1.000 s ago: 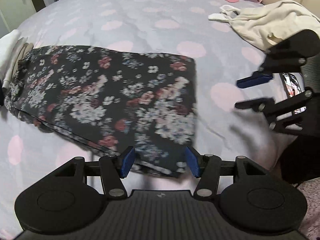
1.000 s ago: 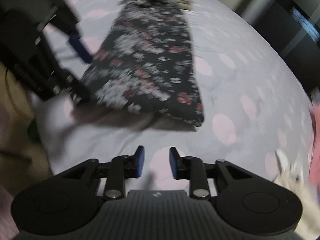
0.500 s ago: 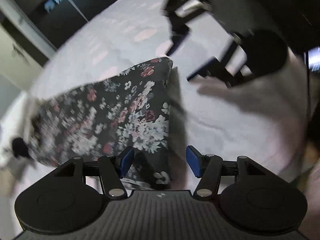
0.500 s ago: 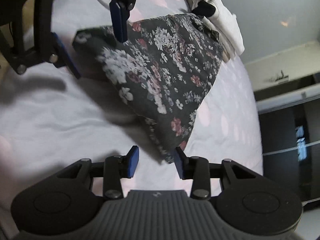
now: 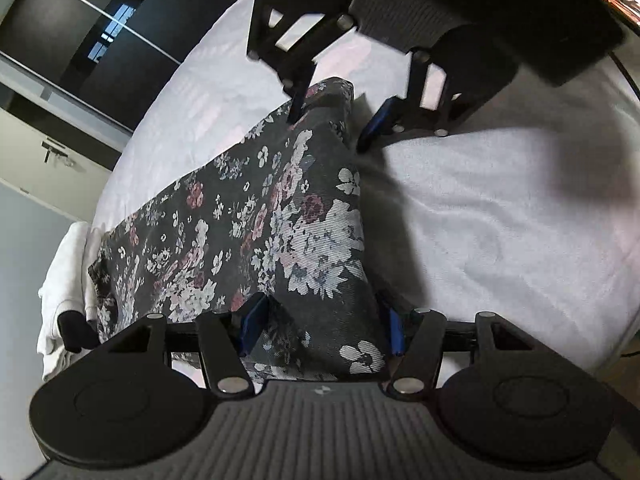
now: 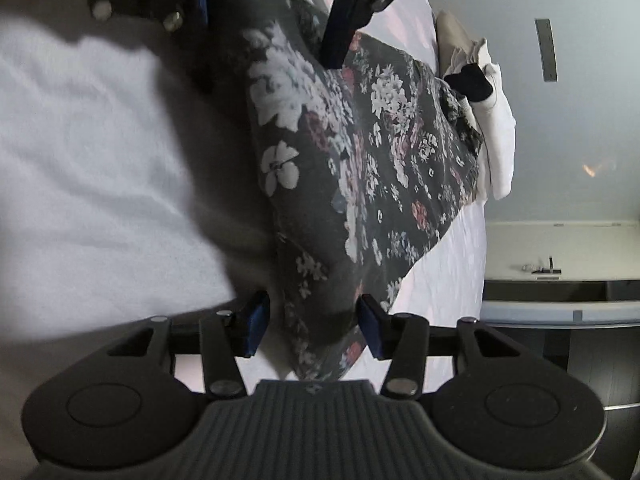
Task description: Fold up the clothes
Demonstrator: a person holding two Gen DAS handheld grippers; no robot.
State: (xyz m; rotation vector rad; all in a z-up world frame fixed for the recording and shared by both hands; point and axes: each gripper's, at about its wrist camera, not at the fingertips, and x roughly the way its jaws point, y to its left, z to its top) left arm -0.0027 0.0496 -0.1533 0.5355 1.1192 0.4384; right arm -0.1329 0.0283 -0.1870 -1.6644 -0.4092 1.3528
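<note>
While floral garment (image 5: 256, 216) lies lengthwise away across bed (image 5: 500, 216) — left gripper (image 5: 320, 330), right gripper (image 6: 314, 326) half-open astride near corners, not pinching.

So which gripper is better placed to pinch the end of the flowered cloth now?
Neither clearly. The left gripper and the right gripper each straddle one corner of the flowered cloth on the bed, jaws open. Probably both close together; the left has slightly more cloth between its jaws.

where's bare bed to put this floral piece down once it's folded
Bare sheet lies beside the floral garment's short end, between it and the bed edge. More shows along its far long side. The opposite end is crowded: a stack of pale clothes abuts it.
</note>
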